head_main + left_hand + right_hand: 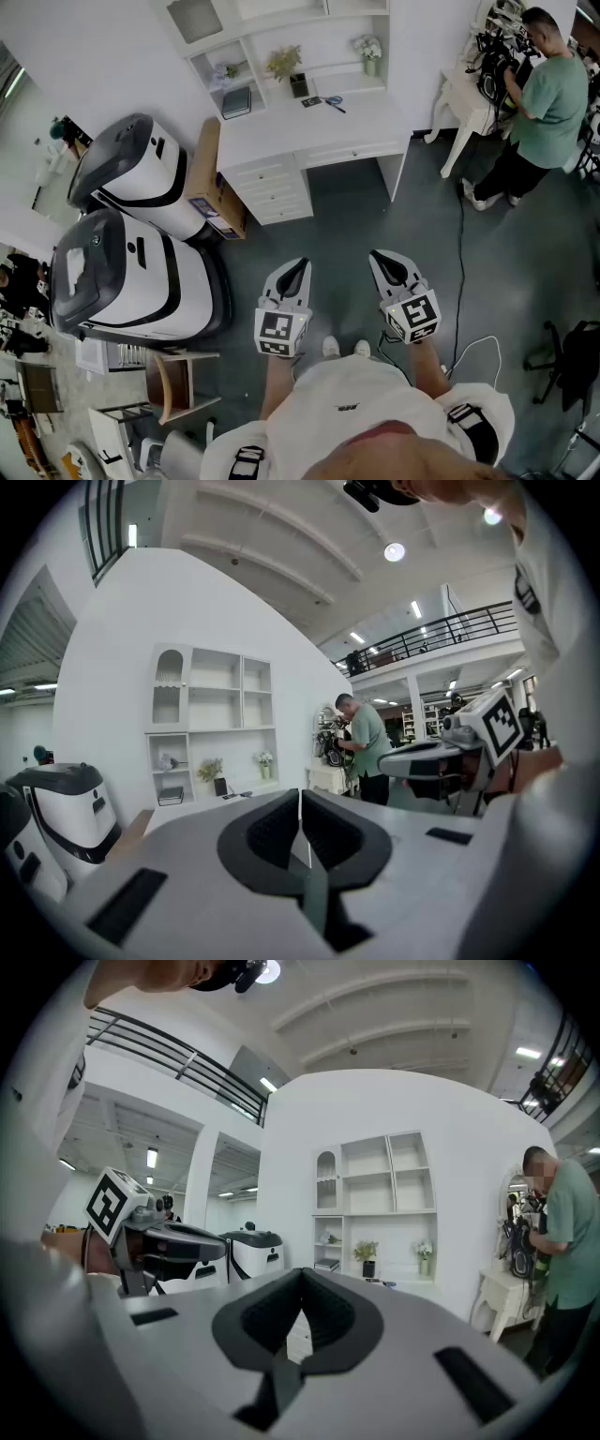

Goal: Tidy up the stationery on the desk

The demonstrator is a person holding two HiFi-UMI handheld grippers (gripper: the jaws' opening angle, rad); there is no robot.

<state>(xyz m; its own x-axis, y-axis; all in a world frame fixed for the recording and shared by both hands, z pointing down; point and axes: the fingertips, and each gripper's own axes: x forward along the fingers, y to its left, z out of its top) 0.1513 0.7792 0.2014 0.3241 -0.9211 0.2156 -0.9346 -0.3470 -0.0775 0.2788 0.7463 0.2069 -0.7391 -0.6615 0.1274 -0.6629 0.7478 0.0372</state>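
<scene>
With the left gripper (298,267) and the right gripper (379,256) both closed on nothing and well apart from the white desk (281,127), where the scissors (334,102) lie, the desk is best approached first and the jaws opened only once near.

White desk (309,127) bears scissors (335,103) and a small dark item (310,101).
</scene>
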